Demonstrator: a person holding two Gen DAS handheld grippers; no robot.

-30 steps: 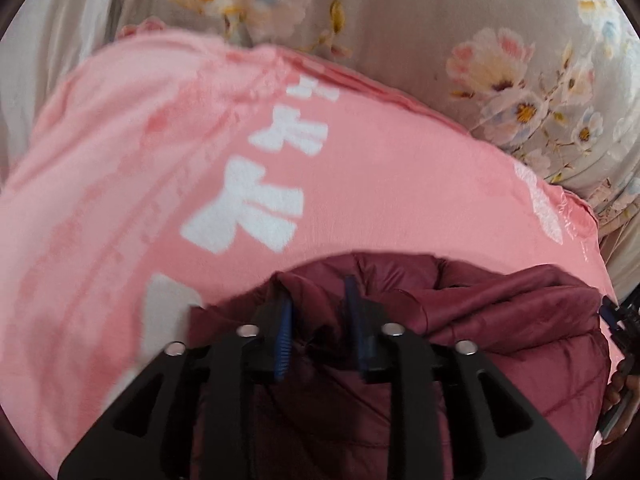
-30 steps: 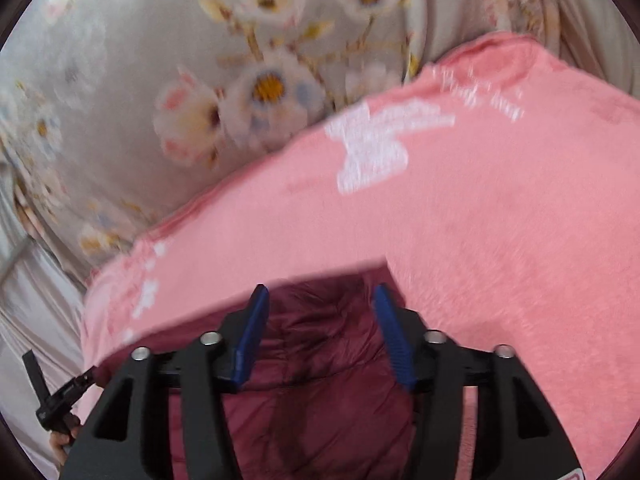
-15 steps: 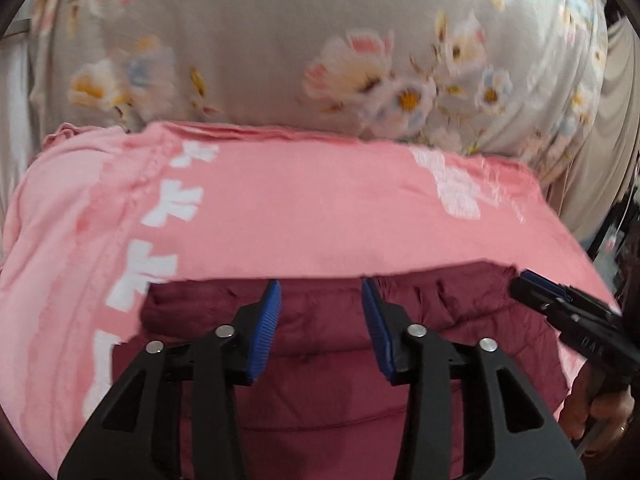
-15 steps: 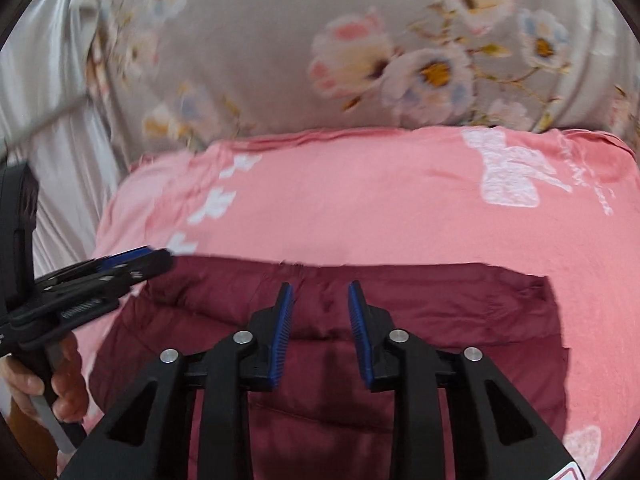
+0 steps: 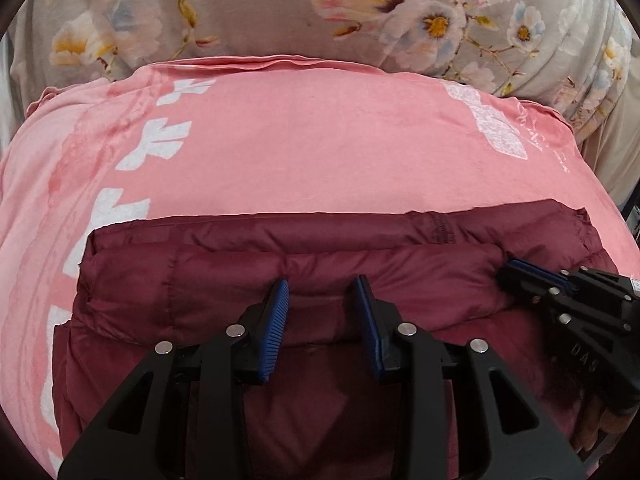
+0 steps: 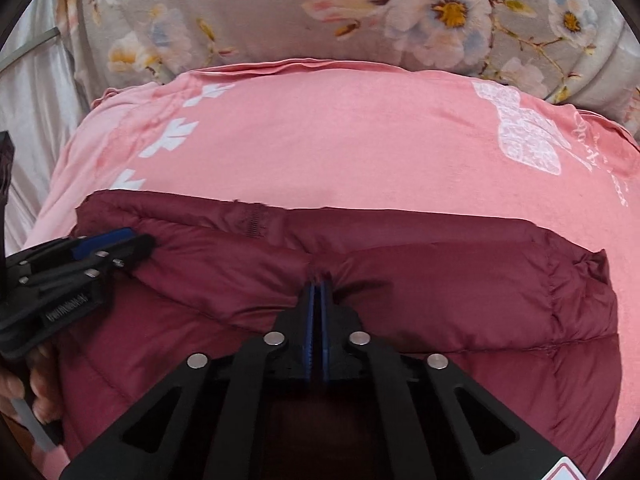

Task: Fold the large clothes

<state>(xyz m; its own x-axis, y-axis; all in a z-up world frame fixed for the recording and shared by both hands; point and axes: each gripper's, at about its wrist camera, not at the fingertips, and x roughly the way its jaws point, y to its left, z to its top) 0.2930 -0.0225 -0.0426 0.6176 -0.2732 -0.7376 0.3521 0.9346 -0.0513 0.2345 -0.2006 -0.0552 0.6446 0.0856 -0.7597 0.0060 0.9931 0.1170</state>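
On pink blanket (image 5: pixel 320 152), jacket (image 5: pixel 200 280) edge.

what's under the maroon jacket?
The maroon puffer jacket lies on a pink blanket with white bow prints, over a floral bedspread. Whatever sits directly beneath the jacket is covered.

Pink blanket (image 5: pixel 320 152) with white bow prints covers bed surface, spreading to left and right edges. White bows run in row near its left edge; single lacy white bow near far right corner, beside faint script. Far edge of blanket shows thin folded hem. Behind it, grey floral quilt (image 6: pixel 280 12) with pink, white, yellow blossoms, bunched in folds at right. Pale silvery curtain-like fabric (image 6: pixel 36 92) at far left. Soft, even light.
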